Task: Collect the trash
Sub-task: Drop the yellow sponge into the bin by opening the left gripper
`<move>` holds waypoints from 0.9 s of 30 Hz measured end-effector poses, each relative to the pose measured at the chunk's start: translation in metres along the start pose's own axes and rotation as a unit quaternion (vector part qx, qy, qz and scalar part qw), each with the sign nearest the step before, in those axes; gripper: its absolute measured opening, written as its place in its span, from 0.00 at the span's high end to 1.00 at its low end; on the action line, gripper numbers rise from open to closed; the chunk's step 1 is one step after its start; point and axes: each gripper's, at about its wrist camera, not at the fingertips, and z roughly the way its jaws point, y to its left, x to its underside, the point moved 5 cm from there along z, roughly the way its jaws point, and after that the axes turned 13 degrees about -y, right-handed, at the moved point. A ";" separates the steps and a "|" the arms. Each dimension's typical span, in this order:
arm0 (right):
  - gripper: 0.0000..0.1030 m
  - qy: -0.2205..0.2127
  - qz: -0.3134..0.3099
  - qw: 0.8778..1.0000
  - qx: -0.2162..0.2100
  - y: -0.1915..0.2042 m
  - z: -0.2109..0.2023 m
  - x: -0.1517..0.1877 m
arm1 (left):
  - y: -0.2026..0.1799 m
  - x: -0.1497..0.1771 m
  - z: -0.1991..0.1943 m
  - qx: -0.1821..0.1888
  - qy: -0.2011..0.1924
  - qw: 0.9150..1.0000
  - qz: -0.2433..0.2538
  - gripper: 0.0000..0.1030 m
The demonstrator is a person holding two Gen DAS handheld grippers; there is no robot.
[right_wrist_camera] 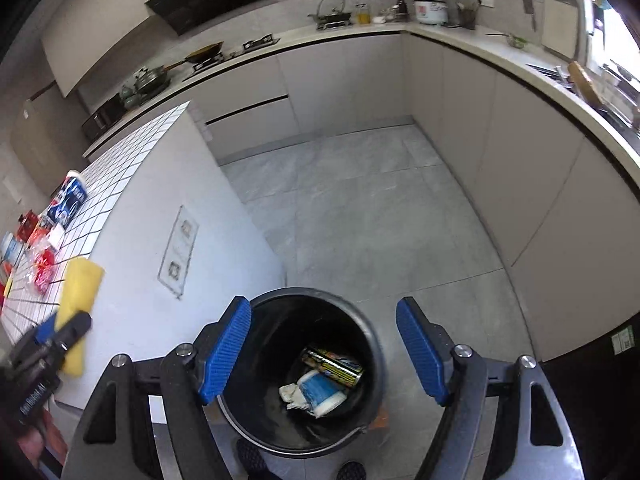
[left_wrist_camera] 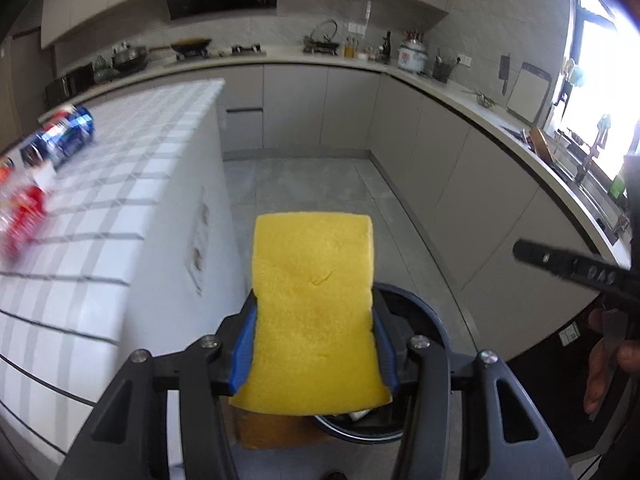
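My left gripper [left_wrist_camera: 314,344] is shut on a yellow sponge [left_wrist_camera: 314,312] and holds it above the near rim of a black trash bin [left_wrist_camera: 420,316]. The sponge hides most of the bin in the left wrist view. In the right wrist view the bin [right_wrist_camera: 304,376] is directly below my right gripper [right_wrist_camera: 324,352], which is open and empty. Inside the bin lie a dark can [right_wrist_camera: 332,366] and a blue and white wrapper [right_wrist_camera: 320,394]. The left gripper with the sponge [right_wrist_camera: 78,292] shows at the left edge. A blue can [left_wrist_camera: 64,136] and red wrappers [left_wrist_camera: 22,216] lie on the white tiled island [left_wrist_camera: 132,208].
The island's white side wall [right_wrist_camera: 160,248] stands just left of the bin. Grey floor [right_wrist_camera: 380,220] lies beyond, ringed by grey cabinets and a counter with a stove, pans, rice cooker and sink. The right gripper's finger [left_wrist_camera: 560,264] shows at right in the left wrist view.
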 end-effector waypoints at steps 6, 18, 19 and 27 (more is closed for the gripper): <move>0.25 -0.003 0.006 1.000 0.016 -0.029 -0.013 -0.002 | -0.045 0.025 0.017 0.019 0.020 1.000 -0.002 0.50; 0.25 -0.012 0.017 0.999 0.048 -0.069 -0.034 0.004 | -0.086 0.049 0.051 0.024 0.072 0.997 0.028 0.12; 0.25 -0.014 0.019 0.998 0.050 -0.072 -0.036 0.002 | -0.087 0.048 0.049 0.025 0.072 0.997 0.025 0.09; 0.25 -0.028 0.028 0.999 0.038 -0.063 -0.043 -0.013 | -0.069 0.016 0.015 0.003 0.039 0.998 0.041 0.06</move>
